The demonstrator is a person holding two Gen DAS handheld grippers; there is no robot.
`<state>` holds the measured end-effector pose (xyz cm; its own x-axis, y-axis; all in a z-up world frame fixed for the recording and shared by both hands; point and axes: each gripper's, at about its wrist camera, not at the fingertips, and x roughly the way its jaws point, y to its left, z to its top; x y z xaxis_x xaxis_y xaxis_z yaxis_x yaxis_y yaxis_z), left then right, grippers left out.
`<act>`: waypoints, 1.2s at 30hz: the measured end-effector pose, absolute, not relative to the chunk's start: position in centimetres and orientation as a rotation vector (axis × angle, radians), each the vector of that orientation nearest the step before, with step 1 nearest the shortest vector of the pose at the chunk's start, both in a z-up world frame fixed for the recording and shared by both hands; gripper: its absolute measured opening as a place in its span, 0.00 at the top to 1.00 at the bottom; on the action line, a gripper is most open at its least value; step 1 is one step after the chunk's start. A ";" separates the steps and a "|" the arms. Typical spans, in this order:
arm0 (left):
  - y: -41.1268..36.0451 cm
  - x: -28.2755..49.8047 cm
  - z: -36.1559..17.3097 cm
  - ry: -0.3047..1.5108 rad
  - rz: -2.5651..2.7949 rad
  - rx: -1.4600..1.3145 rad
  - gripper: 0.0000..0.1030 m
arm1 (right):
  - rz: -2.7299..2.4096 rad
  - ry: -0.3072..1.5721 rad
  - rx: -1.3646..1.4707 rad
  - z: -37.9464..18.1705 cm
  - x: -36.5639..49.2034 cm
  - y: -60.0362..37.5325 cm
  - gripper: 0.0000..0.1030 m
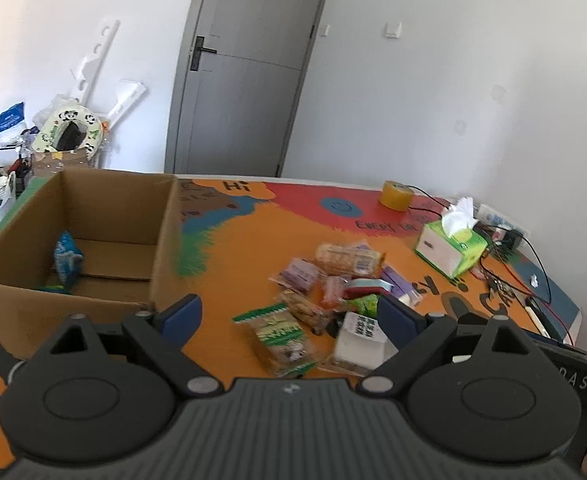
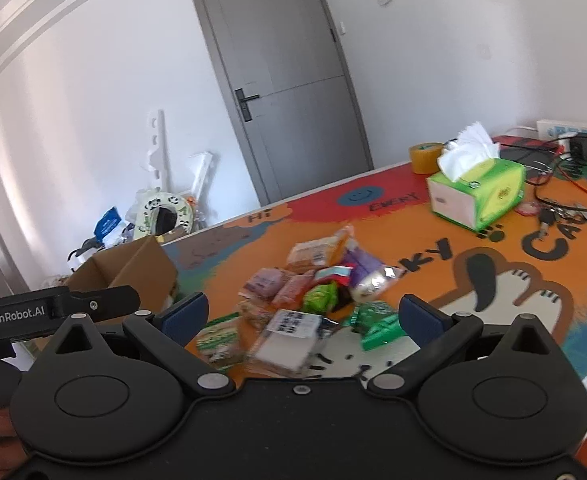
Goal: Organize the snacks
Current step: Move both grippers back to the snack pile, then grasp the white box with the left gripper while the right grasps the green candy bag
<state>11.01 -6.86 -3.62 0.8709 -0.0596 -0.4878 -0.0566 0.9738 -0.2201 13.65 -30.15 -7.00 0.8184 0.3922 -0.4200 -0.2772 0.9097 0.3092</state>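
Observation:
A pile of wrapped snacks (image 1: 333,292) lies on the colourful table mat (image 1: 253,240); it also shows in the right wrist view (image 2: 313,292). An open cardboard box (image 1: 73,240) stands to the left with a blue snack packet (image 1: 67,260) inside. The box also shows in the right wrist view (image 2: 129,272). My left gripper (image 1: 289,312) is open and empty, above a green-and-white packet (image 1: 279,336) at the pile's near edge. My right gripper (image 2: 301,316) is open and empty, above a white packet (image 2: 289,340). The left gripper's body (image 2: 53,312) shows at the left.
A green tissue box (image 1: 449,244) (image 2: 477,192), a roll of yellow tape (image 1: 396,195) (image 2: 425,158), cables and small electronics (image 2: 565,184) sit at the table's right. Clutter (image 1: 33,140) stands on the floor behind the box. A grey door (image 1: 249,68) is beyond.

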 end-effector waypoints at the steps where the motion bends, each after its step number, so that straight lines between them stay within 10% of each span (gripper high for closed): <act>1: -7.2 11.2 -3.7 0.515 -0.006 -0.230 0.09 | 0.355 0.499 0.242 -7.2 13.8 -30.4 0.00; 20: -10.8 14.5 -7.4 0.579 -0.075 -0.212 0.12 | 0.297 0.574 0.280 -12.0 16.2 -33.3 0.10; 36: -13.1 19.0 -9.5 0.648 -0.126 -0.226 0.36 | 0.346 0.596 0.228 -13.0 20.6 -32.4 0.30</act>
